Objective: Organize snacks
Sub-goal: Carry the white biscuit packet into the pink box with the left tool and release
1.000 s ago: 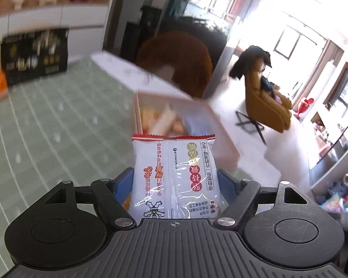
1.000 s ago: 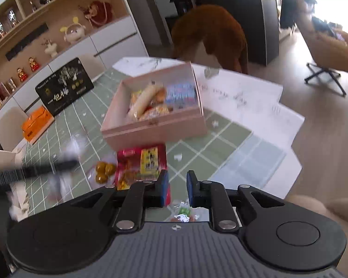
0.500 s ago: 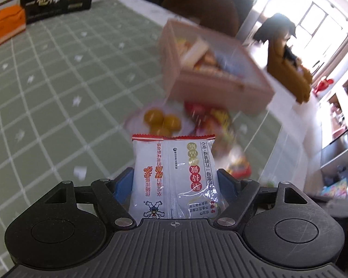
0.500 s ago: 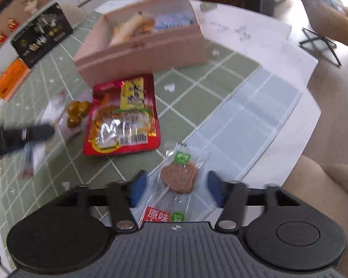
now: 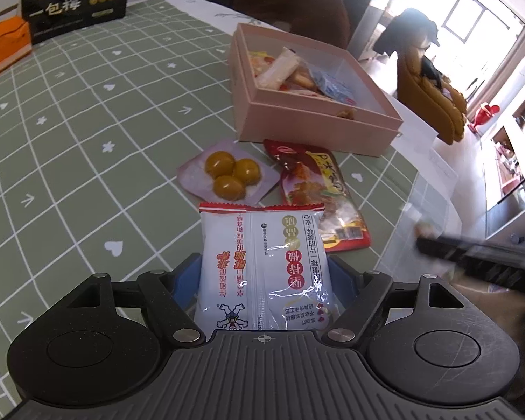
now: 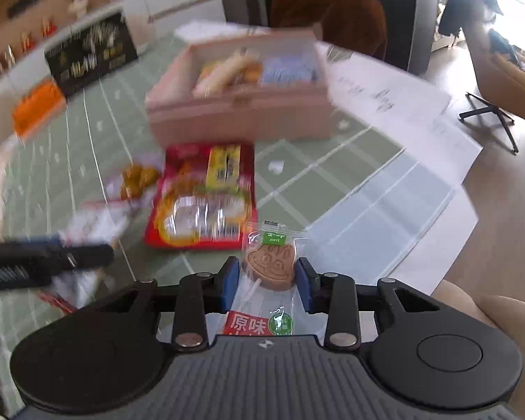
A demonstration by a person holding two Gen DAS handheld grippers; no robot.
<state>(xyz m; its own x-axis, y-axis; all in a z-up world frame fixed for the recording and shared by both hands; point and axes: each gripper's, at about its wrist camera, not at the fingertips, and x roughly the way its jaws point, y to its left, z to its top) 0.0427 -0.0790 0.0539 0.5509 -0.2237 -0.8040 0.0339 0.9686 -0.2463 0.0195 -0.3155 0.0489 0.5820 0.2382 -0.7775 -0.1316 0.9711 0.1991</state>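
My left gripper [image 5: 264, 273] is shut on a white snack packet [image 5: 262, 262] and holds it over the green checked tablecloth. Ahead lie a clear pack of three yellow balls [image 5: 229, 173], a red snack bag [image 5: 318, 192] and the open pink box [image 5: 318, 119] with several snacks inside. My right gripper [image 6: 267, 281] is shut on a clear-wrapped brown lollipop [image 6: 270, 262] near the table's front edge. In the right wrist view the red bag [image 6: 203, 196], the yellow balls [image 6: 136, 176] and the pink box [image 6: 241, 112] show blurred. The left gripper [image 6: 45, 259] shows at the left there.
A black gift bag [image 5: 75, 0] and an orange box [image 5: 3, 43] stand at the table's far side. White papers [image 6: 402, 105] lie right of the box. A brown chair [image 6: 329, 7] stands behind the table. The table edge is close on the right.
My right gripper closed from open onto the lollipop and lifted it. My left gripper swung down and back toward the snacks with the white packet still held.
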